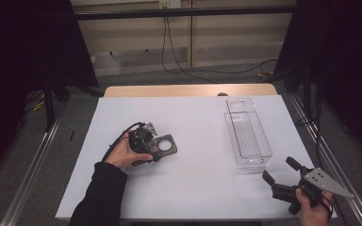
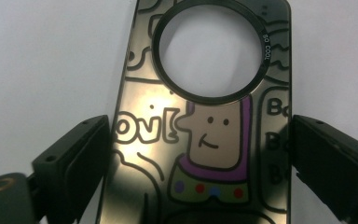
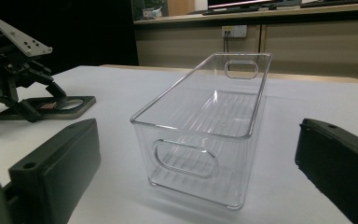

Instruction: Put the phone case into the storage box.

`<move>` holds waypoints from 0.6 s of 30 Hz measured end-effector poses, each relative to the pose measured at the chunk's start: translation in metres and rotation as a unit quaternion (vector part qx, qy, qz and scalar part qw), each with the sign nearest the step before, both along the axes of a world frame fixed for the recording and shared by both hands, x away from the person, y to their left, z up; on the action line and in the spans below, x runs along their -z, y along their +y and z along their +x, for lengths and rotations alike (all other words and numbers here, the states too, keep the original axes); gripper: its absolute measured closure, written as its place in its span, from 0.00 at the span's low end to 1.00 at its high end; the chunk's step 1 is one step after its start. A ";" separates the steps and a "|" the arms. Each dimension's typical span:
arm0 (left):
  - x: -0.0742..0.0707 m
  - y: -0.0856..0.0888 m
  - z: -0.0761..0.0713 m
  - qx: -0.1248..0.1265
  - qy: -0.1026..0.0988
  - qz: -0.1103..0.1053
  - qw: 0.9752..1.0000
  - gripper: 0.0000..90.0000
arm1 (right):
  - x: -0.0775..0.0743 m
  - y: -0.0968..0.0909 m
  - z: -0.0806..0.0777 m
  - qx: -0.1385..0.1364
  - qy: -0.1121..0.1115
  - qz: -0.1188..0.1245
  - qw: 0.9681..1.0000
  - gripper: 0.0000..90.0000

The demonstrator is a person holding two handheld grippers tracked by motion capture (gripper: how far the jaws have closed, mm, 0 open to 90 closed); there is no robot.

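Dark flat plate (image 1: 164, 147) lies left of centre on white surface (image 1: 193, 188), long axis left-right, ring hole toward clear bin (image 1: 247, 134). Left gripper (image 1: 143, 141) jaws straddle its edges; contact unclear. Left gripper view: cartoon print. Right gripper (image 1: 278, 176) jaws spread, nothing between.

Dark cartoon-printed plate with round hole (image 2: 200, 140) flat on table; clear empty bin (image 1: 246, 133) at right.

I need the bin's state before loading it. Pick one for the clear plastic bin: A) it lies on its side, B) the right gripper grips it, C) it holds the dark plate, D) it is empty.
D: the clear plastic bin stands upright with nothing inside.
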State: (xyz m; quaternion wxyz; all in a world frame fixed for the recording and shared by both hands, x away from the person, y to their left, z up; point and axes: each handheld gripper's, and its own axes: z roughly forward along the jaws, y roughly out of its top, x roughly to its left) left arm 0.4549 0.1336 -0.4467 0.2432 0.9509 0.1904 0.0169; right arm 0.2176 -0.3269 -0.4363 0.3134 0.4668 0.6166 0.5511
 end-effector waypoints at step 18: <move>-0.003 -0.001 -0.003 -0.013 0.000 0.003 1.000 0.14 | 0.000 0.000 0.000 0.001 0.000 0.000 1.000 0.00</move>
